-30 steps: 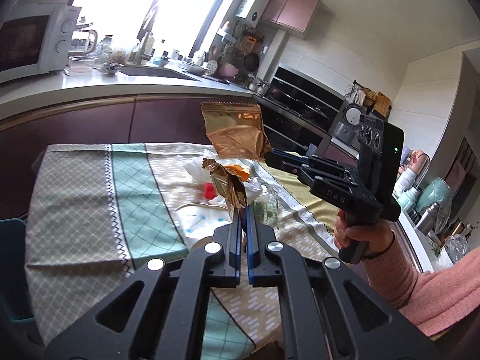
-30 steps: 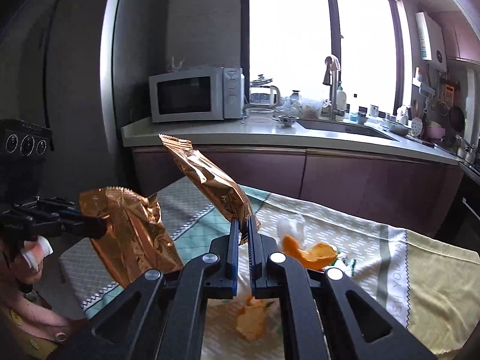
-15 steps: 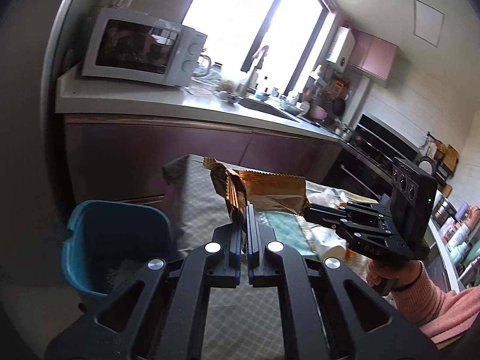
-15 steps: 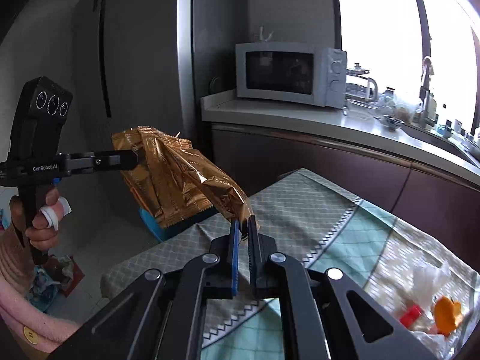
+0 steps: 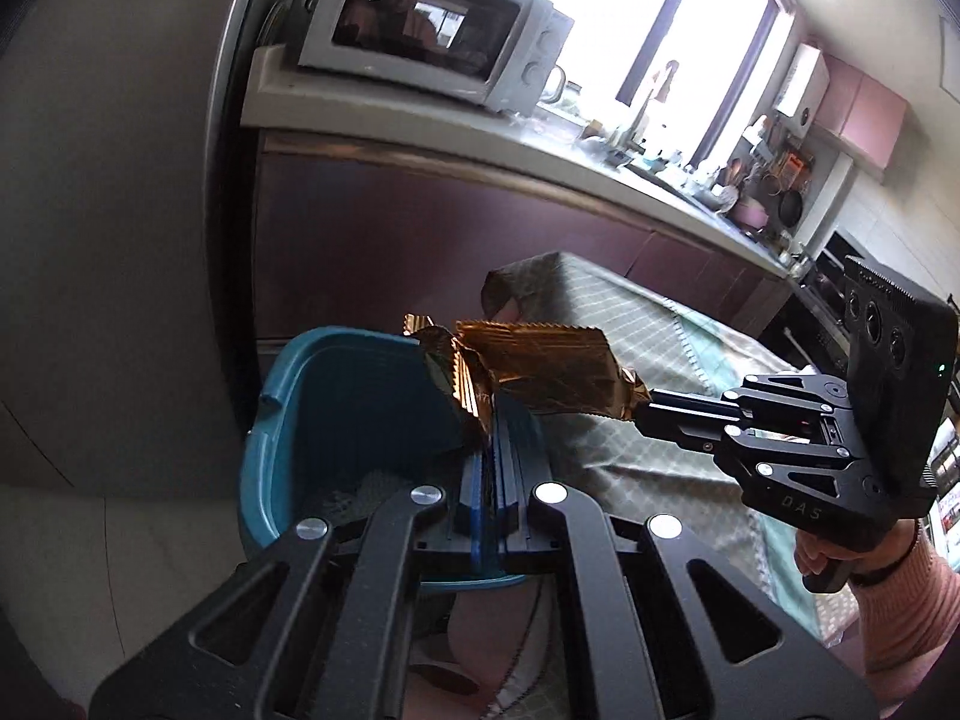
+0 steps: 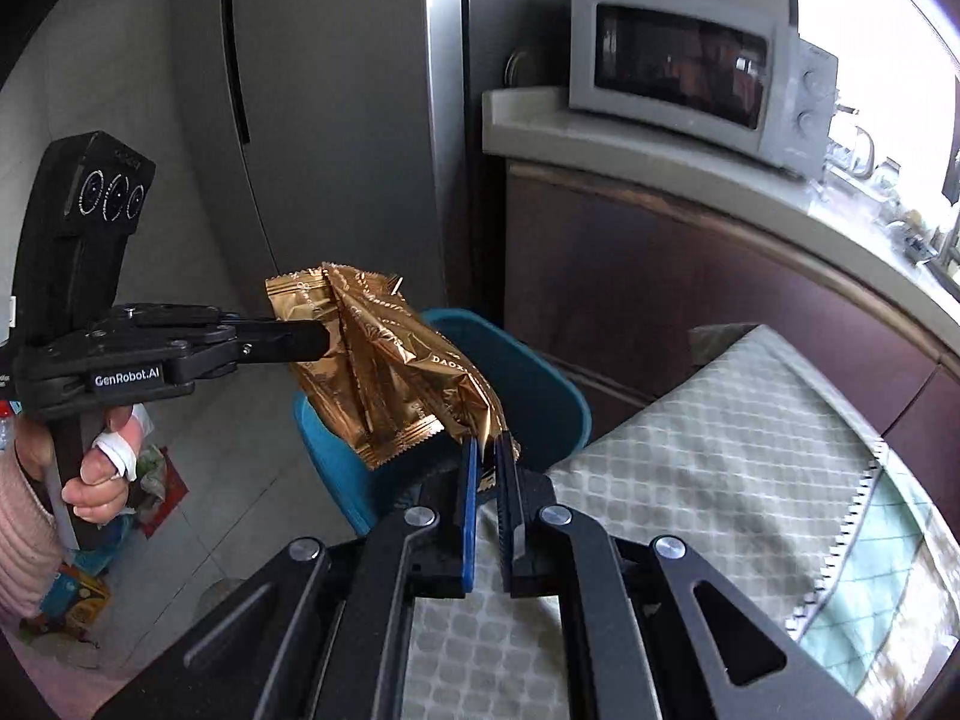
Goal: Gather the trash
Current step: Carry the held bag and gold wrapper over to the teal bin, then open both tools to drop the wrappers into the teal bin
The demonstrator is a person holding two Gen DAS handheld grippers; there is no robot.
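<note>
Carrying trash binward: the left gripper is clamping one gold wrapper and the right gripper another gold wrapper, both hanging over the blue bin at twelve o'clock; dropping is pending, and the bin possibly is holding scraps already

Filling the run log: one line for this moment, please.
left gripper: shut on wrapper | right gripper: shut on wrapper | both over bin

Two crinkled gold foil wrappers hang pinched above the open teal bin.
</note>
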